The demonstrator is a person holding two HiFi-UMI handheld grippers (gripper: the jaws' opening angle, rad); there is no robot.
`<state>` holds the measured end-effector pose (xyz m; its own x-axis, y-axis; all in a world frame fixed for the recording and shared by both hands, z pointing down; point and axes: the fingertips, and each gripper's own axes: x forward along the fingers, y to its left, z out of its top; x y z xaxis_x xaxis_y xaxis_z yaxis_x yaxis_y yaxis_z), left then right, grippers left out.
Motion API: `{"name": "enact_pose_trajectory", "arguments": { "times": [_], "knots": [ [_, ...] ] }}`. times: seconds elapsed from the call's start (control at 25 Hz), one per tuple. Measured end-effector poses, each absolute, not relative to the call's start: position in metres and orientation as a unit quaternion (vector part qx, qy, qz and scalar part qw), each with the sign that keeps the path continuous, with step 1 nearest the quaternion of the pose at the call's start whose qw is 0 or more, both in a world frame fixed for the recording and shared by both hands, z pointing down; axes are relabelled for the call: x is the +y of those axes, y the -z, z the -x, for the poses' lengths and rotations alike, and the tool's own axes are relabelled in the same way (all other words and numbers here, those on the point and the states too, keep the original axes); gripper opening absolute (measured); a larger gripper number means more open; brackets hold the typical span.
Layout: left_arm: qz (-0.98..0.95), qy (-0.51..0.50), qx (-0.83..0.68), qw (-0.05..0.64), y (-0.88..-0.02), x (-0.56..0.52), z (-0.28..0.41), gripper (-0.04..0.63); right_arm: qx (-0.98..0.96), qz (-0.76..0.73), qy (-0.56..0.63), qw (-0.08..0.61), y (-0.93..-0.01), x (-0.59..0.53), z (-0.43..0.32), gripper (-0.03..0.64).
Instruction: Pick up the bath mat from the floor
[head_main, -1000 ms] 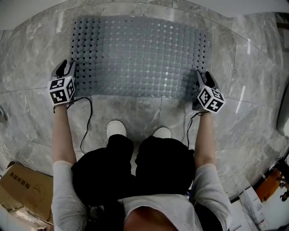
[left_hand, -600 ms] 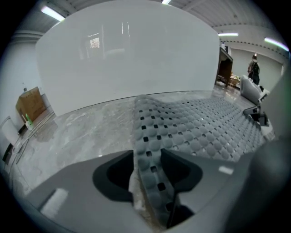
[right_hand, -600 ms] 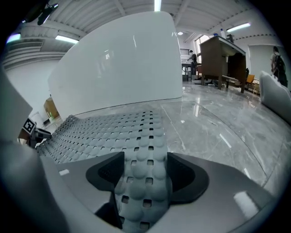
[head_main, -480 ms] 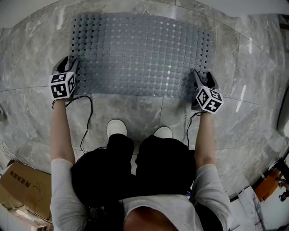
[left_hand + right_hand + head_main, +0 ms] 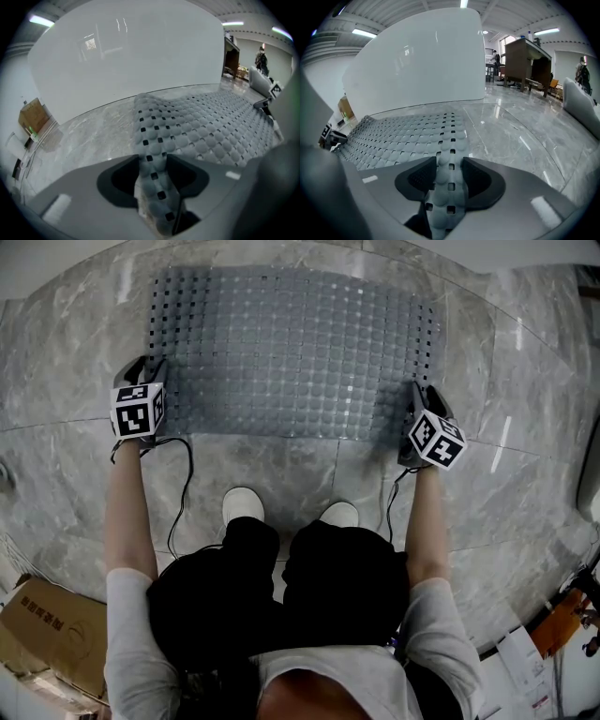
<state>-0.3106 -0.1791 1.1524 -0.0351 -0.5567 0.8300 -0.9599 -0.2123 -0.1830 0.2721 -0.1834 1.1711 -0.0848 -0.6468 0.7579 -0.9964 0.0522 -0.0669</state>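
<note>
The grey bath mat [image 5: 291,352], studded with bumps and square holes, lies flat on the marble floor. My left gripper [image 5: 143,368] is at its near left corner and my right gripper [image 5: 418,396] at its near right corner. In the left gripper view a raised strip of the mat [image 5: 211,126] runs between the jaws of the left gripper [image 5: 152,174], which are opening, with a dark gap beside the right pad. In the right gripper view the mat [image 5: 403,136] fills the gap of the right gripper [image 5: 450,176]. Its jaws are closing and both pads touch the mat.
The person's two white shoes [image 5: 244,505] stand just behind the mat, and cables trail from both grippers. A cardboard box [image 5: 47,634] sits at the lower left and papers [image 5: 525,667] at the lower right. A white curved wall [image 5: 126,56] rises beyond the mat. A wooden desk [image 5: 529,61] stands far off.
Both grippers have slid forward onto the mat's near corners. The left one has moved farther and its marker cube has turned more upright.
</note>
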Motion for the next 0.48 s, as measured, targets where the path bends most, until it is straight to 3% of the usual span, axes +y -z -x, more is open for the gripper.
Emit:
{"name": "enact_pose_trajectory", "arguments": {
  "times": [0.28,0.48],
  "knots": [
    [-0.642,-0.437,-0.587,0.230,-1.148,-0.179,0.308,0.154,-0.672,-0.602,-0.313,0.296,-1.172,-0.183,-0.271,0.163],
    [-0.642,-0.434,-0.586,0.237,-1.147,-0.179,0.306,0.133,-0.689,-0.588,-0.283,0.315,-1.167,-0.184,-0.258,0.073]
  ]
}}
